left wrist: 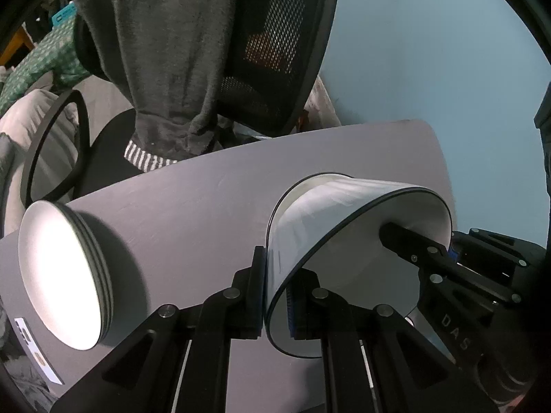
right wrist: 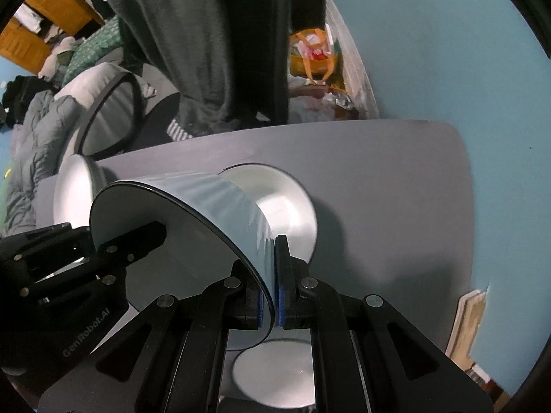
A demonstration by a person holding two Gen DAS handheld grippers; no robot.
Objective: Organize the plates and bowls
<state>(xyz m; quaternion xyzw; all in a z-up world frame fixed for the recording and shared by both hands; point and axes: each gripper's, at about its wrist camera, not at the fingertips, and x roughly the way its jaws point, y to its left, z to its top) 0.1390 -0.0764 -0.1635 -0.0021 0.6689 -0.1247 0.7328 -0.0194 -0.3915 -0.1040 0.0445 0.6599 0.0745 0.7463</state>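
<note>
A white bowl with a dark rim (left wrist: 323,227) is held above the grey table (left wrist: 193,206) by both grippers at once. My left gripper (left wrist: 277,296) is shut on its near-left rim. My right gripper (right wrist: 272,296) is shut on the opposite rim of the same bowl (right wrist: 193,220); it also shows in the left wrist view (left wrist: 413,244). A stack of white plates (left wrist: 65,275) lies on the table to the left. Another white dish (right wrist: 279,206) sits on the table behind the held bowl, and one more white dish (right wrist: 275,375) lies below it.
An office chair (left wrist: 275,51) draped with a grey sweater (left wrist: 165,51) stands behind the table. Bedding (right wrist: 41,144) and clutter lie at far left. A blue wall (right wrist: 447,51) is to the right. A white sticker (left wrist: 34,351) sits at the table's left edge.
</note>
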